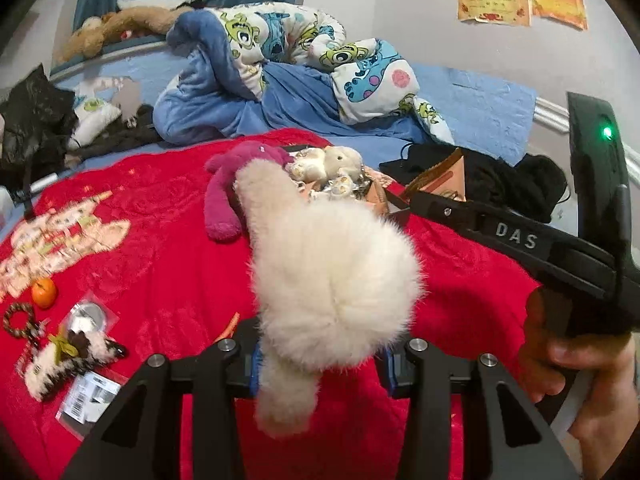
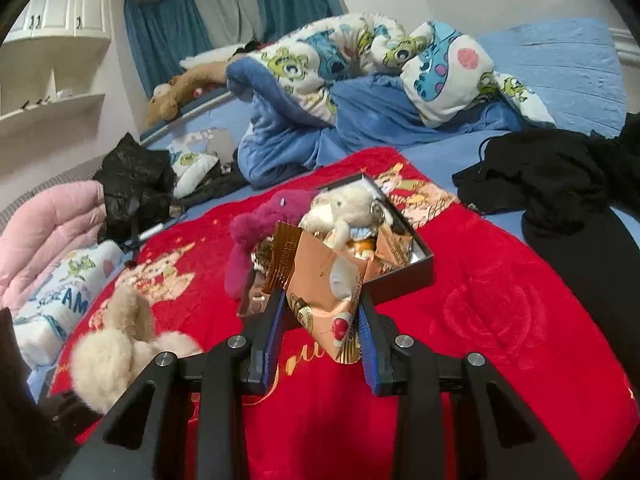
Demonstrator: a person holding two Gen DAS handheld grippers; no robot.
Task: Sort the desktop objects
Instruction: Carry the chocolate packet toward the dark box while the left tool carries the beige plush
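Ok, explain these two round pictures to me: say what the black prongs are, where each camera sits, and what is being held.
A person carries a hand-held gripper in each hand; a fisheye camera on each looks along its two black fingers. The left camera shows the left hand-held gripper clamped on a cream plush toy, with the other tool at the right edge. The right camera shows the right hand-held gripper pinching a snack packet. On the red blanket lie a dark box of toys and a magenta plush.

Cream plush toy (image 1: 332, 280) hiding left fingers
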